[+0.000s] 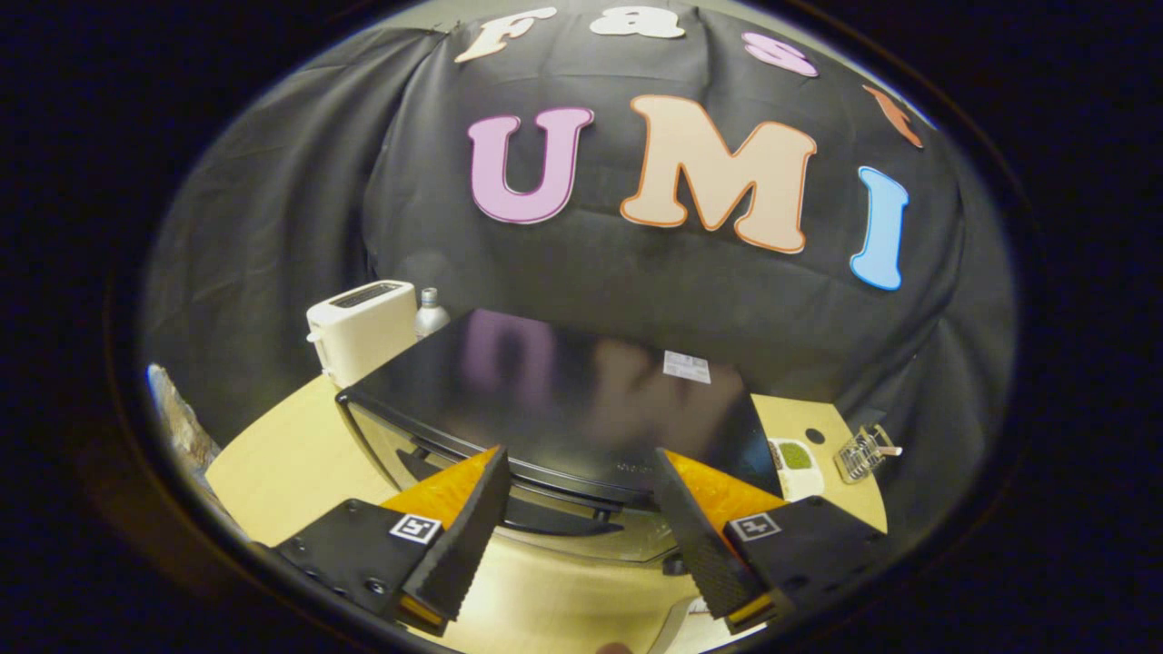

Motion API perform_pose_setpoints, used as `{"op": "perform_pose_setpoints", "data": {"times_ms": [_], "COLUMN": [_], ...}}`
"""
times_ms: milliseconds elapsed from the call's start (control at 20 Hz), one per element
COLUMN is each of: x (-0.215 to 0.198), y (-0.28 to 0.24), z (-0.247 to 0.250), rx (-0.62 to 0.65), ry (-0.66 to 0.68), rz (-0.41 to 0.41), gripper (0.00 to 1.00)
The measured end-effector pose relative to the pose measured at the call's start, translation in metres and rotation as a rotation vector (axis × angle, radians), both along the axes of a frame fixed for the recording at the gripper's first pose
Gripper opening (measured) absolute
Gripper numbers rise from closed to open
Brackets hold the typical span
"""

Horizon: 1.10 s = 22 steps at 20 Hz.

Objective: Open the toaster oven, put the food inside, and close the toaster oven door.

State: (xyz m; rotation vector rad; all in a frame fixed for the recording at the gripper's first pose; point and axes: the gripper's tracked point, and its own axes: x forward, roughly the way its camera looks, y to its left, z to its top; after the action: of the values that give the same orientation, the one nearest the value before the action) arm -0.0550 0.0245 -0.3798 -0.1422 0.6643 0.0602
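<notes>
Gripper [577, 527] position: above the pale wooden table [282, 463], looking down over the front edge of the toaster oven [563, 400]. Its two fingers [463, 536] are spread wide apart, and nothing is pinched between them. Neither finger touches the oven.

Between the fingertips and just ahead of them lies the oven's door handle [554, 495], a dark bar running across the top of the door. The door stands shut, its glass front sloping down toward the table below the fingers.

Directly beyond the fingers, the oven's glossy black top panel fills the middle ground. A small white sticker [686, 366] sits on the far part of that panel, ahead of the right finger.

Beyond the right finger, beside the oven, a white dish holding green food [796, 456] rests on the table. It lies outside the oven, close to its right side. Further right of the dish stands a small wire rack [863, 452], near the table's edge.

Beyond the left finger, past the oven's far left corner, stands a white slot toaster [363, 329]. A silver bottle [430, 313] stands just beside it, on its right.

Black cloth forms the booth's wall [273, 209] behind all items.
</notes>
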Motion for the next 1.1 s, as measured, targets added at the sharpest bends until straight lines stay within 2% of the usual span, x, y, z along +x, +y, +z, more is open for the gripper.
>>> {"op": "perform_pose_setpoints", "data": {"times_ms": [250, 600, 1100], "x": [-0.02, -0.075, -0.144], "y": [0.002, 0.008, 0.017], "z": [0.0, -0.013, -0.048], "rx": [0.063, 0.181, 0.198], "ry": [0.04, 0.153, 0.278], "rz": [-0.011, -0.012, 0.027], "gripper": [0.99, 0.99, 0.99]}}
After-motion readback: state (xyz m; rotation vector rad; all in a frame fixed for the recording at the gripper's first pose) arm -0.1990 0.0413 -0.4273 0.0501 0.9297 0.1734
